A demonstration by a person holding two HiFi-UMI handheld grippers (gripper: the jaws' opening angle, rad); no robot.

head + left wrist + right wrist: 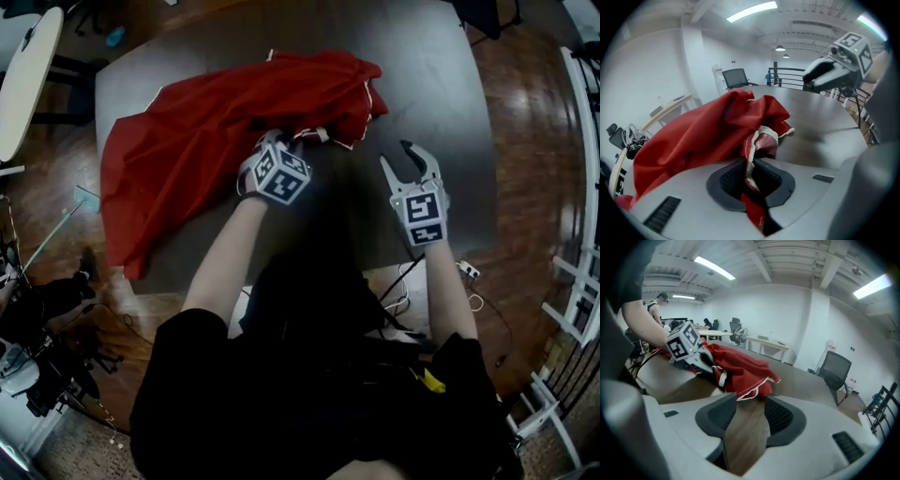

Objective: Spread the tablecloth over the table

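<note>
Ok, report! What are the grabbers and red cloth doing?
Left gripper shut on tablecloth hem, rest bunched on table. Right gripper open, empty. Nothing in the way.

The tablecloth (206, 131) is deep red with a thin white hem along its edges. The table (441, 94) beneath it is dark grey-brown with a faint wood grain. The left gripper (751, 177) and the right gripper (749, 417) are pale grey with dark grey ribbed pads (783, 417), and each carries a cube (278, 175) patterned with black-and-white square markers. The person's top (309, 403) is black. The floor (534, 141) is glossy reddish-brown wood. A second table (26, 75) at the left is off-white, and an office chair (836, 369) is black
</note>
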